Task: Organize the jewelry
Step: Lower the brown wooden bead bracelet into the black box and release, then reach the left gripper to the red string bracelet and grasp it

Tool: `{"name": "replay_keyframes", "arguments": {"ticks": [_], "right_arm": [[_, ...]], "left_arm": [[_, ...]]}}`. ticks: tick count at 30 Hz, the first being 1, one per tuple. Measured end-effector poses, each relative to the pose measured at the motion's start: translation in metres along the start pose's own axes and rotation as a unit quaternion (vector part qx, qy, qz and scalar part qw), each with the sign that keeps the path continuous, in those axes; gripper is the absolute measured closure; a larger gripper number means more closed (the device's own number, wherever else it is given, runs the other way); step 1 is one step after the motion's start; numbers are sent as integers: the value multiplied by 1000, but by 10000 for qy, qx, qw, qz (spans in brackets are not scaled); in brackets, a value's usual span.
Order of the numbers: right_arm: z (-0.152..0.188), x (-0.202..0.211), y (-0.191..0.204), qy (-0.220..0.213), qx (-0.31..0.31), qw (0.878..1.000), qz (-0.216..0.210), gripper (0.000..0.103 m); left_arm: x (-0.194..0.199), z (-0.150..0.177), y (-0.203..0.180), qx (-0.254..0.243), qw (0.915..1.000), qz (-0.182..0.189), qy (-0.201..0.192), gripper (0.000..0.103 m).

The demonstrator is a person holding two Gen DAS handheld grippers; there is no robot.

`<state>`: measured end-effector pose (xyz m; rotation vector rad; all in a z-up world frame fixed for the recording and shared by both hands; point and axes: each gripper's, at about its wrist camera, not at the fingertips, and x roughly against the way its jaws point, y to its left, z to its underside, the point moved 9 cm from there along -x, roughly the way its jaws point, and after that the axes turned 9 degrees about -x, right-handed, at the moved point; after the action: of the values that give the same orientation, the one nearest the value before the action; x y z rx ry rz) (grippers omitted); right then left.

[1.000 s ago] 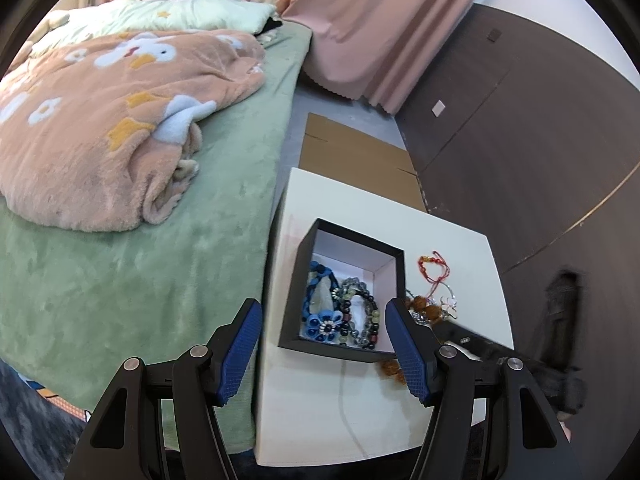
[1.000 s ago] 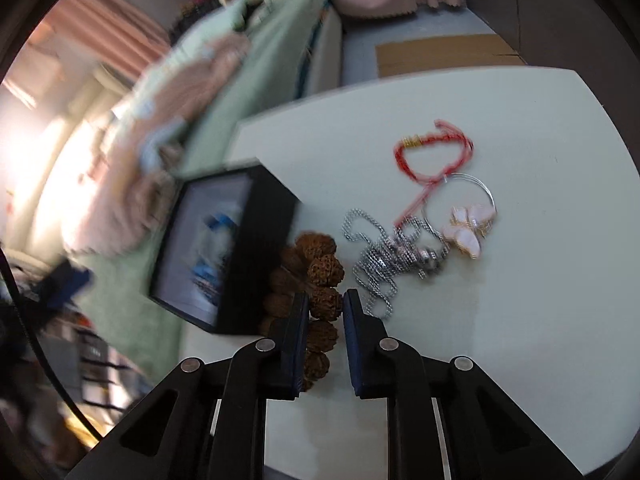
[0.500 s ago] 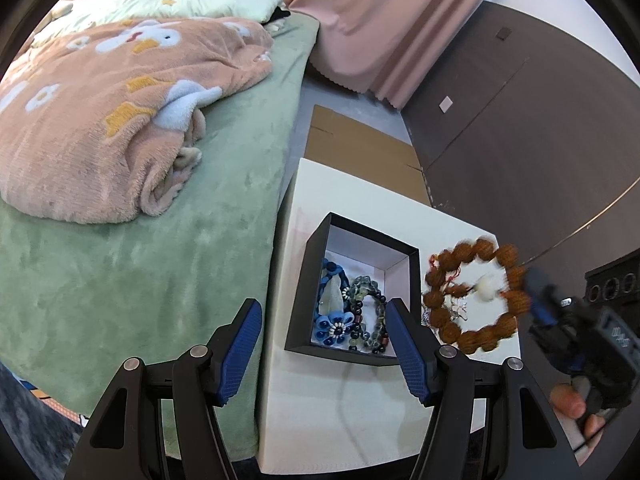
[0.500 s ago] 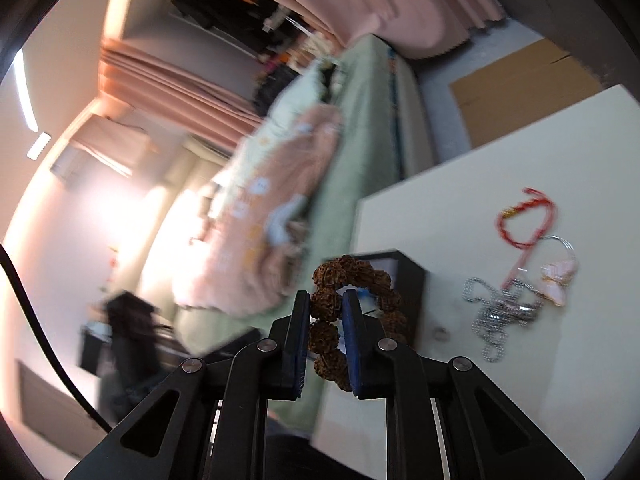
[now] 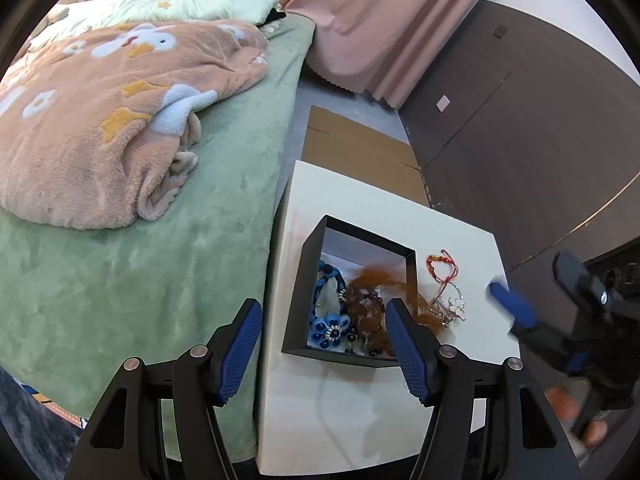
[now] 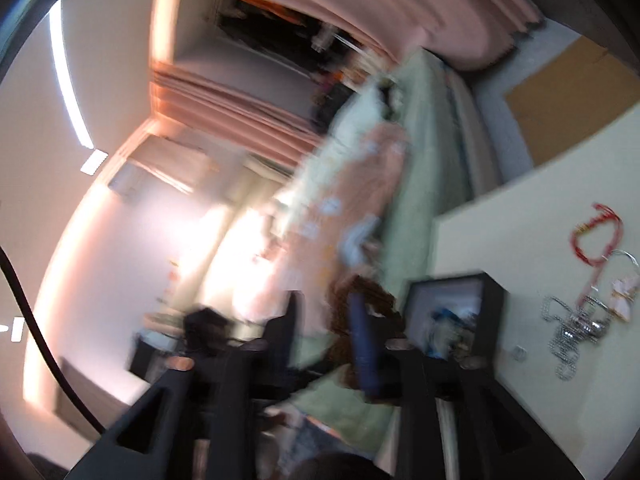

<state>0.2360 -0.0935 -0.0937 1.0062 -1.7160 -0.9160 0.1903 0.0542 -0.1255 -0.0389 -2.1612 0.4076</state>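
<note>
Your left gripper (image 5: 324, 344) wide apart, bottom centre, empty. Your right gripper (image 6: 324, 320) apart too, blurred. Brown beads (image 5: 370, 300) smeared over box (image 5: 296, 292), lower centre; in or above, can't tell. Red cord (image 5: 442, 266) and chain (image 5: 448, 308) on table (image 5: 340, 412), right of box.

No words, labels, brand marks or numbers can be read anywhere; both views show only plain surfaces, and the right wrist view is too blurred to tell.
</note>
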Motion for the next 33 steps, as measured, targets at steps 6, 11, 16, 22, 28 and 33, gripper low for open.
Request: {"name": "replay_keyframes", "arguments": {"ticks": [6, 11, 16, 22, 28, 33], "right_arm": [[-8, 5, -41, -173, -139, 9924, 1210, 11], [-22, 37, -49, -500, 68, 9865, 1556, 11], [-34, 70, -61, -864, -47, 9804, 1769, 11], [-45, 106, -65, -1190, 54, 9652, 2326, 11], [-51, 140, -62, -1426, 92, 9611, 2362, 11], [-54, 161, -76, -1438, -48, 9580, 2479, 11]], "left_arm": [[10, -1, 0, 2, 10000, -19, -90, 38], [11, -2, -8, -38, 9999, 16, -109, 38], [10, -6, -27, -197, 9997, 84, -141, 38], [5, -14, -67, -590, 9979, 215, -154, 38], [-13, -13, -108, -942, 9947, 404, -5, 38], [-30, -7, -136, -1150, 9919, 523, 119, 38]]}}
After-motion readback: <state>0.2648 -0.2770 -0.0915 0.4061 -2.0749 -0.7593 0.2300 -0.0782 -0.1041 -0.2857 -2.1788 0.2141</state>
